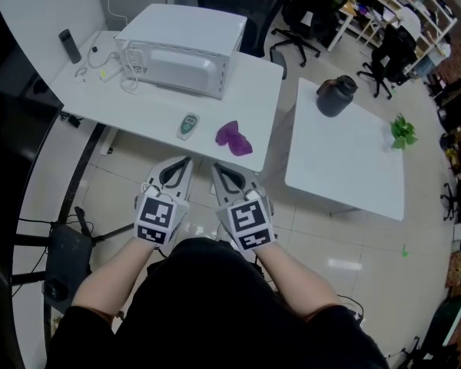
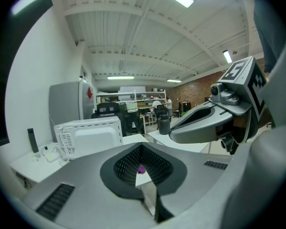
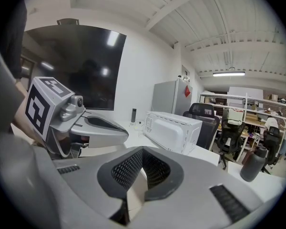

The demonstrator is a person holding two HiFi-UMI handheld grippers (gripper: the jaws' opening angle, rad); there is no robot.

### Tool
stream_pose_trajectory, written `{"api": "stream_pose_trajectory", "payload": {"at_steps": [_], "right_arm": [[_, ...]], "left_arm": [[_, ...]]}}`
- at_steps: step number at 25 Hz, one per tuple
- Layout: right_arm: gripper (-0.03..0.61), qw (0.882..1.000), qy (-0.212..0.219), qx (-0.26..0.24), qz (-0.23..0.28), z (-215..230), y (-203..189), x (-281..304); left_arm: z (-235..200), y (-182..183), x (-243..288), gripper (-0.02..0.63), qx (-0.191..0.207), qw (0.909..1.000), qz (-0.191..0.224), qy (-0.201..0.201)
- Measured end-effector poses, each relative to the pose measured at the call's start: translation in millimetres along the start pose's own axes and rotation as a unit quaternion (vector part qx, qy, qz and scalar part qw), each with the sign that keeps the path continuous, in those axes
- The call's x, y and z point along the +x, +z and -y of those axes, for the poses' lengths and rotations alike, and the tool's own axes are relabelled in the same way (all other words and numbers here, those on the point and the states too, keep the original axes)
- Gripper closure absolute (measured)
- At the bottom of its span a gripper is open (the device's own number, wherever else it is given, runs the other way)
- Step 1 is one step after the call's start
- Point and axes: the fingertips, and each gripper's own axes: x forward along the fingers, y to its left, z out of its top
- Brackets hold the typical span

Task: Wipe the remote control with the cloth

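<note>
Lying near the front edge of the white table (image 1: 255, 91), the small pale oval remote control (image 1: 187, 125) sits just left of the crumpled purple cloth (image 1: 233, 137). Both bare forearms reach forward side by side, short of that edge. The left gripper (image 1: 184, 163) and right gripper (image 1: 217, 169) have their jaws fully together, holding nothing.

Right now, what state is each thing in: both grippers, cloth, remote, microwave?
Left gripper: jaws shut, empty, short of the table edge.
Right gripper: jaws shut, empty, beside the left one.
Cloth: crumpled on the table, untouched.
Remote: lying flat, left of the cloth, apart from it.
Microwave: door closed.
</note>
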Motion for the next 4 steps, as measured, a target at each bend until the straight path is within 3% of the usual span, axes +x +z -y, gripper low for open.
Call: {"api": "stream_pose_trajectory", "payload": {"at_steps": [4], "right_arm": [[0.563, 1.000, 0.000, -0.001, -0.001, -1.0, -0.5, -1.7]], "left_arm": [[2.1, -1.1, -1.1, 0.614, 0.002, 1.0000, -0.002, -0.001]]}}
